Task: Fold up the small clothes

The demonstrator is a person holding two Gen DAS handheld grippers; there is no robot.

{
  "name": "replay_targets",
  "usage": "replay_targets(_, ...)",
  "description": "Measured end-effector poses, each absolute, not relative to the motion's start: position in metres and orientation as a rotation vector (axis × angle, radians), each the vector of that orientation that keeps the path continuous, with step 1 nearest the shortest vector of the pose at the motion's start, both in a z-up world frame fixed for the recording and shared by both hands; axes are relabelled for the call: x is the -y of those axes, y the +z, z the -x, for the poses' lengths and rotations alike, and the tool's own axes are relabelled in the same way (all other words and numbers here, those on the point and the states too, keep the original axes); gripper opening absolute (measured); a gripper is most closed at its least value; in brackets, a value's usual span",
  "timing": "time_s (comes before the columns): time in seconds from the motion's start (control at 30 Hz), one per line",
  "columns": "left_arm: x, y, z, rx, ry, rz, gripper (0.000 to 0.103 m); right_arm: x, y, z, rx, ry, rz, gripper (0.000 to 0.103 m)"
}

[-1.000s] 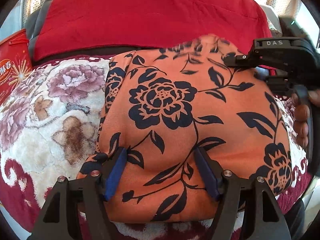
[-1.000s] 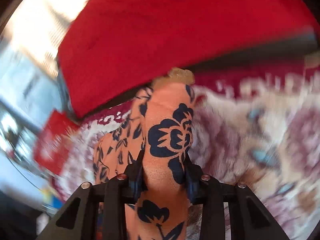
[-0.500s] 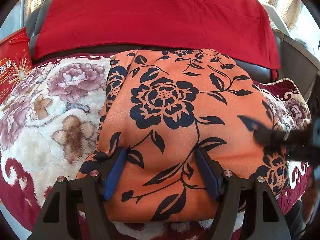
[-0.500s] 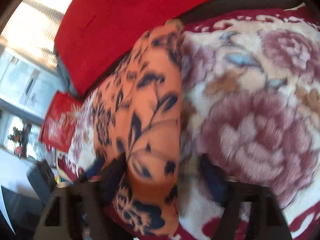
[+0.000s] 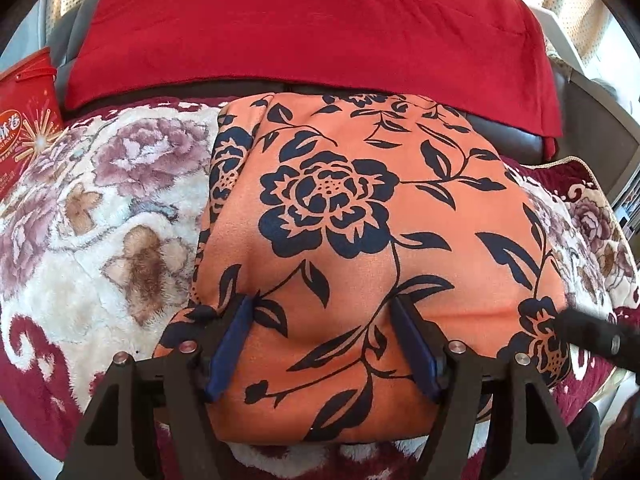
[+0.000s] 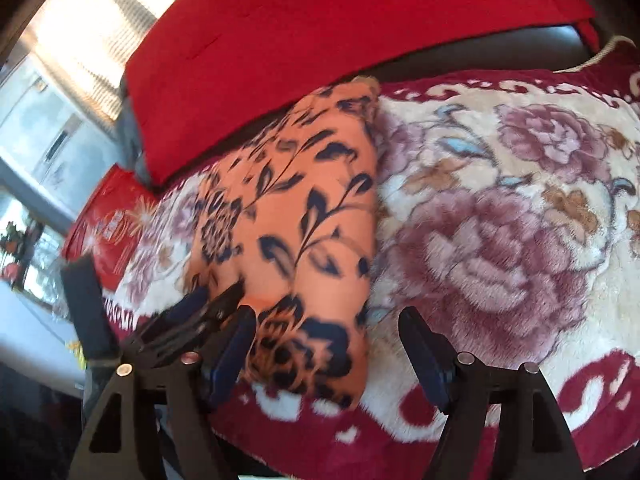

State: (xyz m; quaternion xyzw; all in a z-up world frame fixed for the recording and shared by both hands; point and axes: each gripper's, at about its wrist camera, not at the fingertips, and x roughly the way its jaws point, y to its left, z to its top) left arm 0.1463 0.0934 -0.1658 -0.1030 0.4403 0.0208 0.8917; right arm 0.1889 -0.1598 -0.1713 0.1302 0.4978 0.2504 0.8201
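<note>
An orange garment with dark blue flowers lies folded on the floral blanket. My left gripper is open wide, its blue-padded fingers pressing down on the garment's near edge, not pinching it. In the right wrist view the garment lies at centre left. My right gripper is open and empty, its jaws straddling the garment's near right corner. Its black tip shows at the right edge of the left wrist view. The left gripper shows beside the right gripper's left finger.
A red quilt lies across the back, over a dark sofa back. A red printed box stands at the far left. The blanket stretches to the right of the garment.
My right gripper let go of the garment's fold, opened, and pulled back to its near right corner. The fold now lies flat. The left gripper has not moved.
</note>
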Motion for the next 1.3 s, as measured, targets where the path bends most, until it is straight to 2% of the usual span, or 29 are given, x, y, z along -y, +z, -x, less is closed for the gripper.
replay_targets(0.07,-0.092,-0.166,-0.145,-0.917,0.042,0.216,0.074,0.145,-0.181,-0.187,-1.096,0.547,-0.170,0.038)
replay_targets(0.2,-0.100,-0.155,-0.142,-0.949,0.034,0.241,0.073,0.120,-0.175,-0.169,-1.017,0.487,-0.039,0.038)
replay_targets(0.23,-0.106,-0.148,-0.137,-0.935,0.042,0.276,0.073,0.121,-0.173,-0.170,-1.019,0.482,-0.058,0.042)
replay_targets(0.33,-0.133,-0.130,-0.104,-0.817,0.065,0.398,0.073,0.144,-0.169,-0.170,-1.028,0.468,-0.147,0.071)
replay_targets(0.43,-0.165,-0.154,-0.089,-0.878,0.084,0.561,0.073,0.164,-0.165,-0.162,-1.010,0.460,-0.203,0.071)
replay_targets(0.47,-0.176,-0.171,-0.087,-0.924,0.086,0.619,0.070,0.167,-0.162,-0.162,-1.007,0.460,-0.215,0.071)
replay_targets(0.5,-0.181,-0.180,-0.086,-0.941,0.080,0.652,0.052,0.169,-0.159,-0.163,-1.003,0.461,-0.227,0.071)
replay_targets(0.53,-0.184,-0.188,-0.085,-0.954,0.051,0.694,0.043,0.165,-0.157,-0.164,-0.995,0.466,-0.233,0.071)
replay_targets(0.6,-0.191,-0.196,-0.083,-0.947,0.021,0.769,0.035,0.170,-0.148,-0.160,-0.981,0.471,-0.234,0.071)
replay_targets(0.7,-0.189,-0.182,-0.082,-0.921,0.021,0.733,0.022,0.168,-0.137,-0.157,-0.963,0.492,-0.232,0.071)
replay_targets(0.77,-0.188,-0.179,-0.081,-0.902,0.014,0.706,0.022,0.166,-0.128,-0.154,-0.936,0.509,-0.222,0.074)
replay_targets(0.87,-0.200,-0.210,-0.087,-0.975,0.007,0.797,0.031,0.161,-0.130,-0.157,-0.952,0.518,-0.212,0.079)
replay_targets(1.03,-0.201,-0.173,-0.082,-0.905,0.027,0.722,0.042,0.155,-0.138,-0.159,-0.986,0.544,-0.217,0.080)
replay_targets(1.1,-0.207,-0.161,-0.091,-0.877,0.010,0.717,0.055,0.154,-0.140,-0.160,-0.993,0.544,-0.224,0.080)
replay_targets(1.3,-0.211,-0.154,-0.158,-0.900,-0.059,0.691,0.055,0.154,-0.138,-0.167,-0.998,0.553,-0.236,0.080)
